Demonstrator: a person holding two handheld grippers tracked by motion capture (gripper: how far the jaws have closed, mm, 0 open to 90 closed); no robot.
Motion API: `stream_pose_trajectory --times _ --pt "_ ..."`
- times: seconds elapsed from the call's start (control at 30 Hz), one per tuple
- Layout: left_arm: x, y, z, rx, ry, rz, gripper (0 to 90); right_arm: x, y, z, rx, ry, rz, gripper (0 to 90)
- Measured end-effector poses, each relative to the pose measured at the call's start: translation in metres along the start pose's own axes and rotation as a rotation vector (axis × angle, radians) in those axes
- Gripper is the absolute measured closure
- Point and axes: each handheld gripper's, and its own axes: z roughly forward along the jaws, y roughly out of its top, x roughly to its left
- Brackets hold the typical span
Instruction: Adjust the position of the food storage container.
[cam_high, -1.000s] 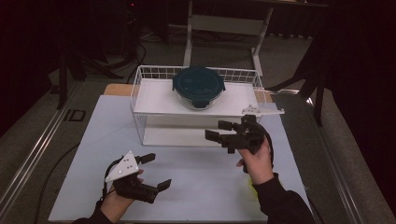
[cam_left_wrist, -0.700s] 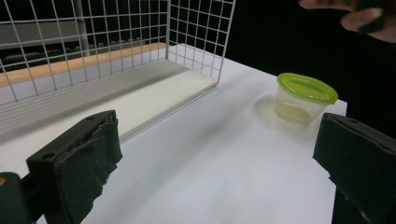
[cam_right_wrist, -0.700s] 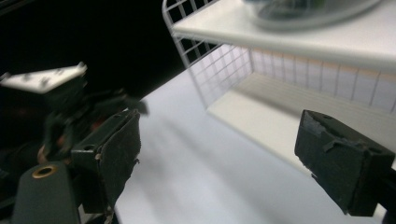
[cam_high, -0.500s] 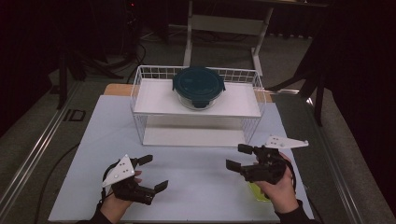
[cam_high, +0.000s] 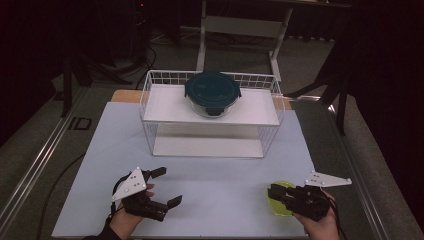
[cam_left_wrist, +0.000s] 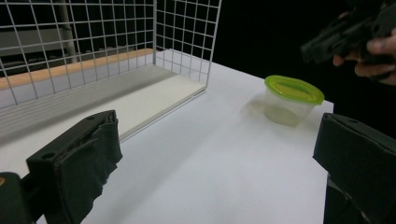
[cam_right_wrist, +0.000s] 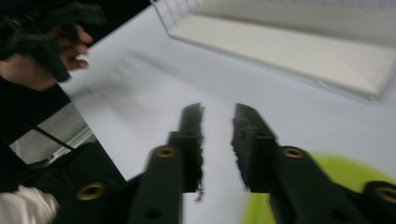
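A pale blue-white rectangular table top (cam_high: 200, 200) takes up most of the high view, and toward its far side stands a white wire-grid rack (cam_high: 150, 100) with two flat white shelves, whose mesh wall also rises in the left gripper view (cam_left_wrist: 182, 37). On the rack's upper shelf sits a round clear container with a dark teal clip-on lid (cam_high: 212, 90), upright and roughly centred. Near the front edge of the table, the left gripper (cam_high: 161, 187), black with a grey three-cornered plate on top, is held low over the bare surface with its jaws spread wide and nothing between them; its own view shows the two padded jaws far apart at either side. At the front right corner, the right gripper (cam_high: 274, 192) hovers directly above a small round clear plastic tub with a lime-green lid (cam_high: 278, 201), partly covering it in the high view. Its jaws stand slightly parted with a narrow gap and hold nothing, as the right gripper view (cam_right_wrist: 218, 135) shows. The tub (cam_left_wrist: 292, 99) stands upright on the table, well apart from the rack and not touched by the jaws.
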Motion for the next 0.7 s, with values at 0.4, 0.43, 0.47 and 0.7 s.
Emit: stream_pose_trajectory --times 0.4,0.43,0.47,0.7 --pt "0.0 0.0 0.001 -0.005 -0.004 -0.004 0.4 -0.025 -0.042 -0.035 0.057 -0.052 0.073 89.8" --pt "0.0 0.0 0.001 -0.004 -0.003 -0.004 0.4 -0.027 -0.046 -0.038 0.06 -0.063 0.086 89.8" --pt "0.0 0.0 0.001 -0.002 0.0 -0.001 0.4 -0.029 -0.05 -0.041 0.065 -0.076 0.092 89.8" --pt "-0.001 0.0 0.002 -0.006 -0.002 0.001 0.4 -0.043 -0.068 -0.058 0.057 -0.144 0.143 89.9"
